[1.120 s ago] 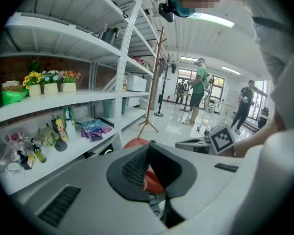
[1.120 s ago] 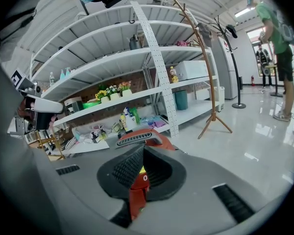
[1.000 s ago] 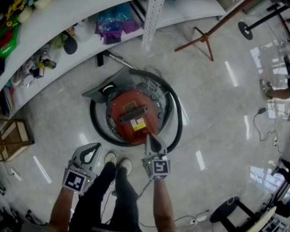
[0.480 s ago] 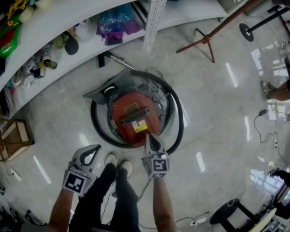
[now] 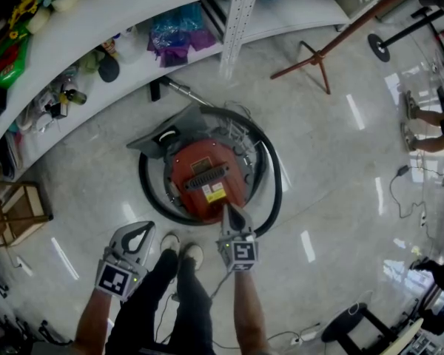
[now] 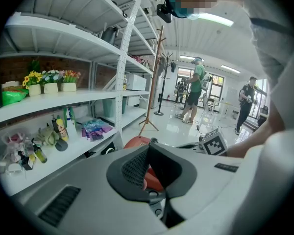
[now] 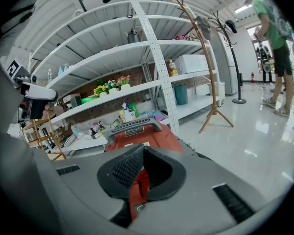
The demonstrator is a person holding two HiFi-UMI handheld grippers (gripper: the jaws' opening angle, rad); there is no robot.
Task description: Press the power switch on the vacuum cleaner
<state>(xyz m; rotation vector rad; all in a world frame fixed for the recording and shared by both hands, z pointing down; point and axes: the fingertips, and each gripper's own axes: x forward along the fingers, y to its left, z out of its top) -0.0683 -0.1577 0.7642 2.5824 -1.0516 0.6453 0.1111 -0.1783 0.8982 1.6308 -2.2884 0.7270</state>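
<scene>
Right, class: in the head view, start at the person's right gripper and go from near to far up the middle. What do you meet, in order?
Grey right gripper, jaws together → round red vacuum cleaner → white perforated metal shelf post.

Straight ahead of your jaws, white shelving point(image 5: 133, 6) is running across the view, and a purple-and-blue bag point(image 5: 174, 35) is lying on its lower board. Up and to the left of the jaws, potted flowers point(image 6: 49, 80) are sitting on a higher board. A wooden coat stand point(image 5: 333, 39) is standing ahead and to the right. Far beyond it, a person in a green top point(image 6: 195, 89) is standing. A wooden chair point(image 5: 18, 213) is sitting well off to the left.
</scene>
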